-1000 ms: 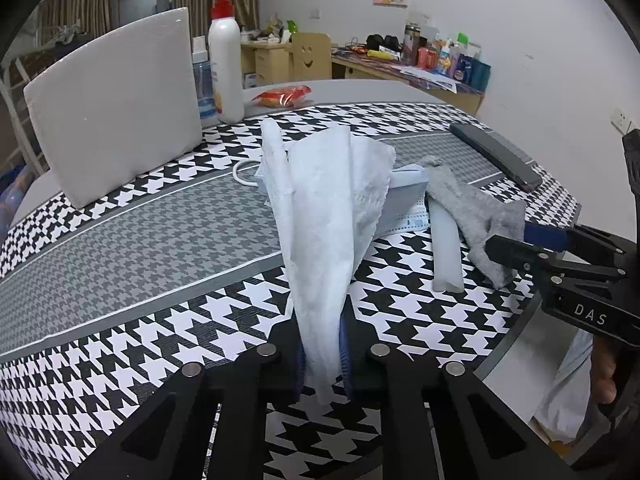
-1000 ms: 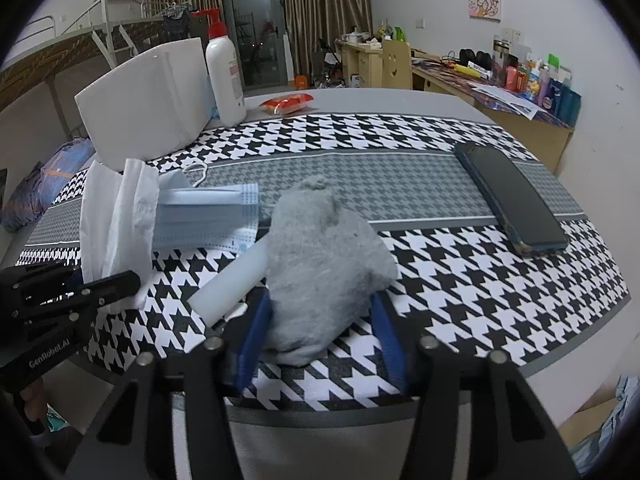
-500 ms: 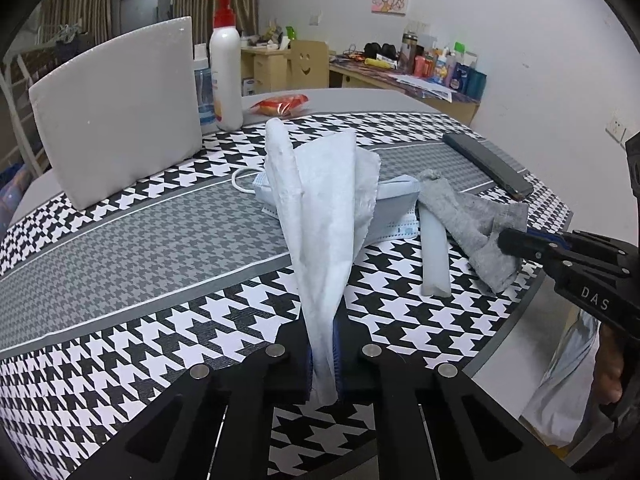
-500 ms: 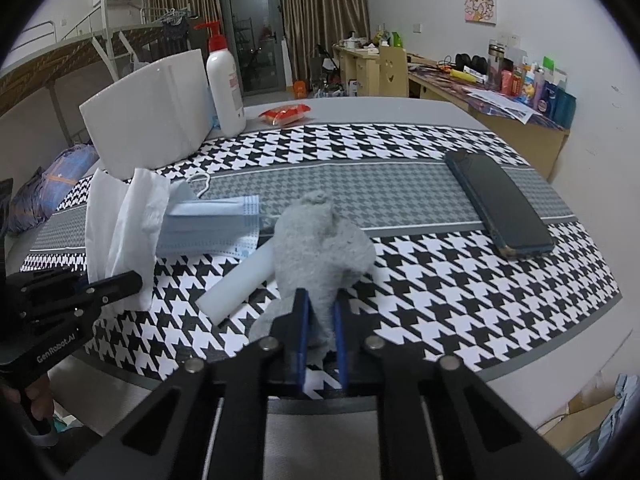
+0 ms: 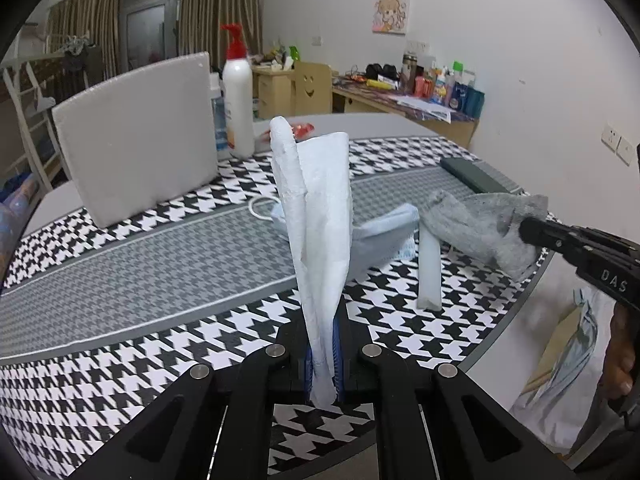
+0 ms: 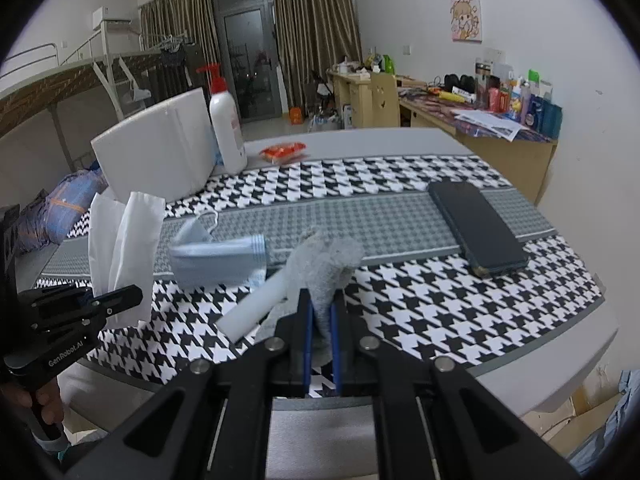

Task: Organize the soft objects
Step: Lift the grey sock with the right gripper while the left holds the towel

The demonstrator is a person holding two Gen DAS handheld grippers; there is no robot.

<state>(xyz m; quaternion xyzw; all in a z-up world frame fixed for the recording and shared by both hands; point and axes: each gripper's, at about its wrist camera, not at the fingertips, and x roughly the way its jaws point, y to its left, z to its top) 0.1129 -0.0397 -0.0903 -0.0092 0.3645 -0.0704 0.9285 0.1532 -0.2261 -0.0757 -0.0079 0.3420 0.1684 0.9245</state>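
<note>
The left tool (image 5: 322,360) is clamped on a white tissue (image 5: 316,216); the right tool (image 6: 320,336), at 3 o'clock, grips a grey sock (image 6: 326,268). Both are lifted off the bench (image 5: 120,248); placement is required next.

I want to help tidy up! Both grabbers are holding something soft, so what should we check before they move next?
1. Left gripper pinches the white tissue firmly: ok.
2. Right gripper shut on the grey sock: ok; its jaws have just closed on it.
3. Sock fully off the table: cannot tell.
4. White tube free of the sock: not ok, it lies against the cloth and might get dragged.
5. Blue face mask clear of both grippers: ok.
6. Place to put the soft things: cannot tell, none is marked.
</note>
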